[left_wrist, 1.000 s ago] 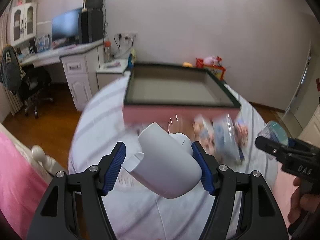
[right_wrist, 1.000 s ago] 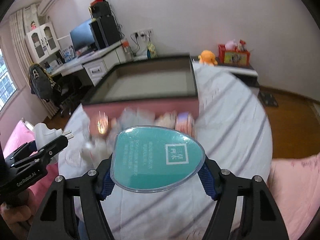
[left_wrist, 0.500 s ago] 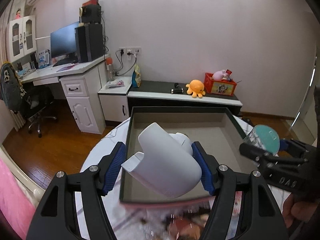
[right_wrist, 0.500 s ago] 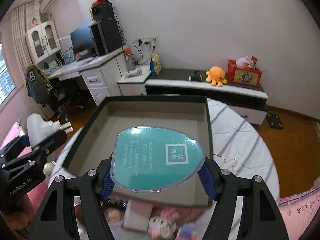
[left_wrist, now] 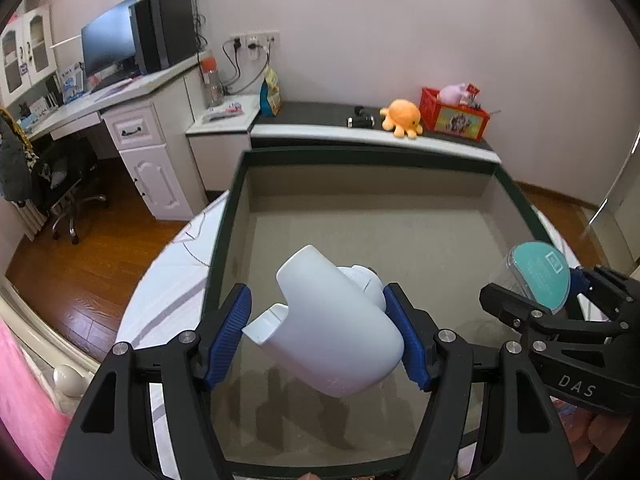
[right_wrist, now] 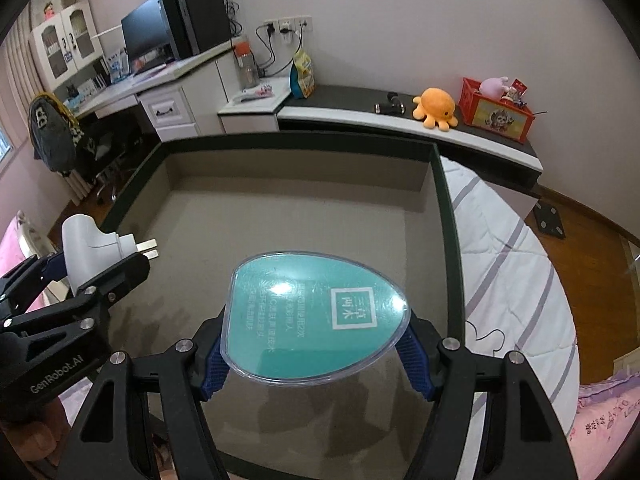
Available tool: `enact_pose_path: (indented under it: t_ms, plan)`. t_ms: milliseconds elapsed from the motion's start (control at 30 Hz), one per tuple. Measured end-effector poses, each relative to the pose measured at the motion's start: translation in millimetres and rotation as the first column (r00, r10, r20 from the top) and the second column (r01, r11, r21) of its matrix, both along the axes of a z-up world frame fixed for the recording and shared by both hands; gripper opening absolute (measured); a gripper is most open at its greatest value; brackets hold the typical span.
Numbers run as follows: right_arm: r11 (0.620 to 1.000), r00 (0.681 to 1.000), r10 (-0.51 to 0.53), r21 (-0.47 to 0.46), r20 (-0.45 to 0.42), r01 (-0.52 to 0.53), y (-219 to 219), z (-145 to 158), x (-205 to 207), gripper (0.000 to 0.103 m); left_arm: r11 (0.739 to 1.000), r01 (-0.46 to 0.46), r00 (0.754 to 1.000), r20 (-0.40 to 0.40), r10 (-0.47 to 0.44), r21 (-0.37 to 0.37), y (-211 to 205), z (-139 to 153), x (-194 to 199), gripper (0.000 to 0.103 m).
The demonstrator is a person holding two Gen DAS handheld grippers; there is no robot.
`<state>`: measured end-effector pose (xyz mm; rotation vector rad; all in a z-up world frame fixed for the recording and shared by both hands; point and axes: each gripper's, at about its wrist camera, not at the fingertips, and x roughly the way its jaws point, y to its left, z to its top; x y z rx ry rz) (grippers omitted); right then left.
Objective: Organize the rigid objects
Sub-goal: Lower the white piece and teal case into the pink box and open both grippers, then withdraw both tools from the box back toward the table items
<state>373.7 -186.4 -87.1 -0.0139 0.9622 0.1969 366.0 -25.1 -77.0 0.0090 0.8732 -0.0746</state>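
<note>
Even indoor light; sharp centre; fisheye-bent, vignetted edges; glare on teal lid (right_wrist: 316,316).

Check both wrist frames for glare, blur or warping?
Right wrist: bright glare spots on the teal egg-shaped plastic case; shadows on the grey floor of the dark-rimmed box. Left wrist: sharp, white plastic plug adapter evenly lit. Both: heavy fisheye bending, dark corners.

Two black two-finger grippers with blue ribbed pads are showing: the left gripper (left_wrist: 324,330) and the right gripper (right_wrist: 316,354). One white plastic plug adapter (left_wrist: 336,332) is sitting between the left one's pads, and two metal prongs (right_wrist: 146,249) are sticking out of it. One teal teardrop-shaped case with a clear cover (right_wrist: 316,316) is sitting between the right one's pads. One large dark-rimmed square box (left_wrist: 504,178) is lying below them. One orange plush octopus (left_wrist: 401,116) and one red crate (left_wrist: 454,118) are resting on the ledge.
</note>
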Motion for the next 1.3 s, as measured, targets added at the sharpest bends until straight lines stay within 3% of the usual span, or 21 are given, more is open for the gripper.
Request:
enact_pose_path:
  t_ms: [67, 133, 233, 300, 367, 700, 967, 1300]
  plan:
    - [1.0, 1.0, -0.001, -0.01, -0.013, 0.001, 0, -3, 2, 0.072, 1.0, 0.001, 1.0, -0.014, -0.001, 0.005, -1, -4, 1, 0.07]
    - [1.0, 1.0, 0.005, -0.016, -0.03, -0.006, 1, -6, 2, 0.072, 1.0, 0.0, 1.0, -0.013, 0.0, 0.01, -2, -4, 0, 0.082]
    - [0.999, 0.999, 0.008, -0.043, -0.04, -0.01, 2, -9, 0, 0.084, 0.999, -0.011, 1.0, 0.018, 0.01, 0.031, 0, 4, -7, 0.098]
    - [0.999, 0.999, 0.006, -0.036, -0.039, -0.008, -1, -8, -3, 0.09, 0.999, -0.013, 0.999, 0.042, 0.011, 0.039, 2, 9, -14, 0.101]
    - [1.0, 1.0, 0.008, -0.022, -0.029, -0.008, -3, -4, -7, 0.103, 0.999, -0.021, 0.997, 0.07, 0.018, 0.037, 6, 17, -22, 0.102]
    - [0.997, 0.99, -0.044, 0.07, 0.137, 0.034, -11, 45, -57, 0.103, 0.999, -0.047, 0.981, 0.185, 0.048, -0.009, 25, 64, -85, 0.103]
    - [0.989, 0.934, -0.144, 0.091, 0.328, 0.12, -17, 92, -133, 0.103, 0.996, -0.082, 0.945, 0.316, 0.089, -0.034, 30, 98, -145, 0.103]
    - [0.974, 0.86, -0.226, 0.088, 0.457, 0.209, -27, 119, -223, 0.103, 0.993, -0.112, 0.897, 0.426, 0.115, -0.032, 28, 120, -222, 0.103]
